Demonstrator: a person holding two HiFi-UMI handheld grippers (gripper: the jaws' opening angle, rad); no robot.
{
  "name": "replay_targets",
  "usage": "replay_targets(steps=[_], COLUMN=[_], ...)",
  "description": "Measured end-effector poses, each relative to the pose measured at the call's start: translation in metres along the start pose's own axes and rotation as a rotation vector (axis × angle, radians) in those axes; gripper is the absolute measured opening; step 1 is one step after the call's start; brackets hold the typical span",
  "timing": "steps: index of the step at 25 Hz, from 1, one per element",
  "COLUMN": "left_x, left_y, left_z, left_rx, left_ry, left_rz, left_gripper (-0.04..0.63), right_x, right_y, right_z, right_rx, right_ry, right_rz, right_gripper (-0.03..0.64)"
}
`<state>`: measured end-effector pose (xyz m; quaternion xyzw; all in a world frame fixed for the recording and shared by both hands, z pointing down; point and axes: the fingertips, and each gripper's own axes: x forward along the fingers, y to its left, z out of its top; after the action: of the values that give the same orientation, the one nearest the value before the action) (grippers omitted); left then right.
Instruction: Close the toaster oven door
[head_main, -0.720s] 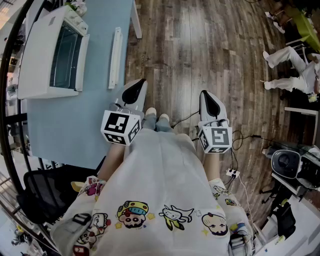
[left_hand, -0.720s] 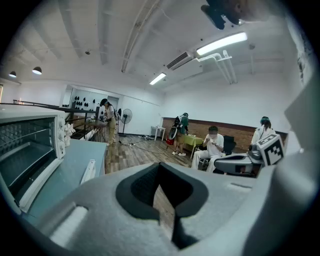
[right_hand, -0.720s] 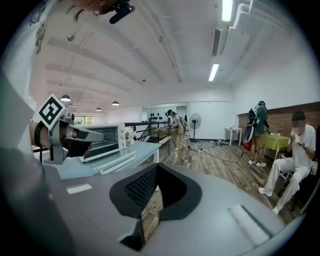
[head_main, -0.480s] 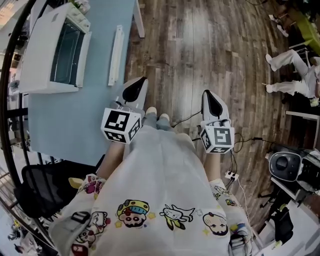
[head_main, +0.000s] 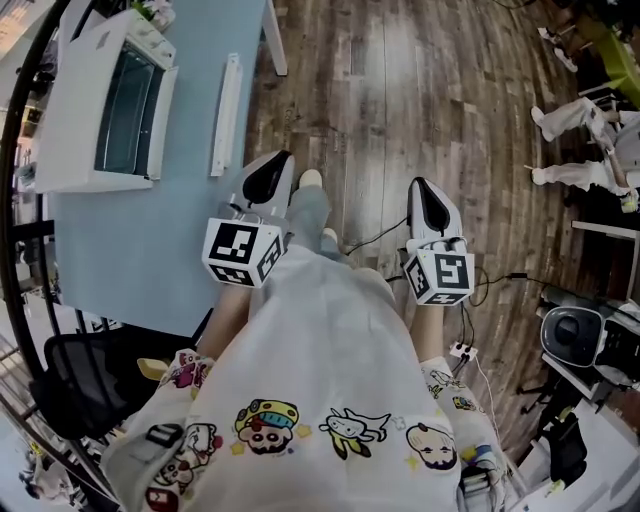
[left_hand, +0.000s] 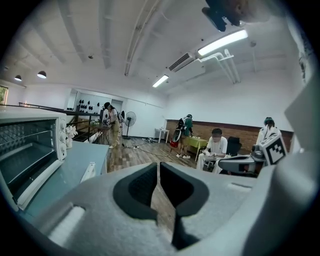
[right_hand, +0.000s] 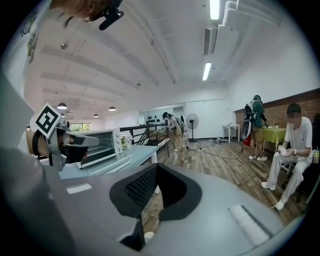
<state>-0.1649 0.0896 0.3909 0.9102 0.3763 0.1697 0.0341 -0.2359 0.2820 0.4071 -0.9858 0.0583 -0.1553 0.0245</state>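
A white toaster oven stands on the light blue table at the upper left. Its glass door looks upright against the front, and in the left gripper view the oven shows racks behind the glass. My left gripper hangs over the table's right edge, well short of the oven. Its jaws are shut on nothing. My right gripper is over the wooden floor, also shut and empty. The right gripper view has the oven far off to the left.
A white bar lies on the table between the oven and my left gripper. A black chair sits at the lower left. Cables and gear lie to the right. A seated person is at the far right.
One of the person's feet has stepped forward between the grippers. The right gripper has drifted slightly right. Both stay shut.
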Motion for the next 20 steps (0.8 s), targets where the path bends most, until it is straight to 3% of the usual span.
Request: replay_targets(steps=[6, 10, 20], left_x=[0.037, 0.073, 0.138], left_y=[0.028, 0.049, 0.128], left_z=[0.013, 0.035, 0.080], left_rx=[-0.008, -0.005, -0.023], left_ry=[-0.017, -0.028, -0.048], left_rz=[0.004, -0.006, 0.001], left_gripper=[0.043, 0.055, 0.072], right_x=[0.045, 0.086, 0.192], right_y=[-0.010, -0.017, -0.011], right_z=[0.011, 0.030, 0.077], right_rx=[-0.010, -0.019, -0.027], right_ry=[0.001, -0.006, -0.001], right_rz=[0.013, 0.032, 0.097], right_gripper=[0.019, 0.065, 0.103])
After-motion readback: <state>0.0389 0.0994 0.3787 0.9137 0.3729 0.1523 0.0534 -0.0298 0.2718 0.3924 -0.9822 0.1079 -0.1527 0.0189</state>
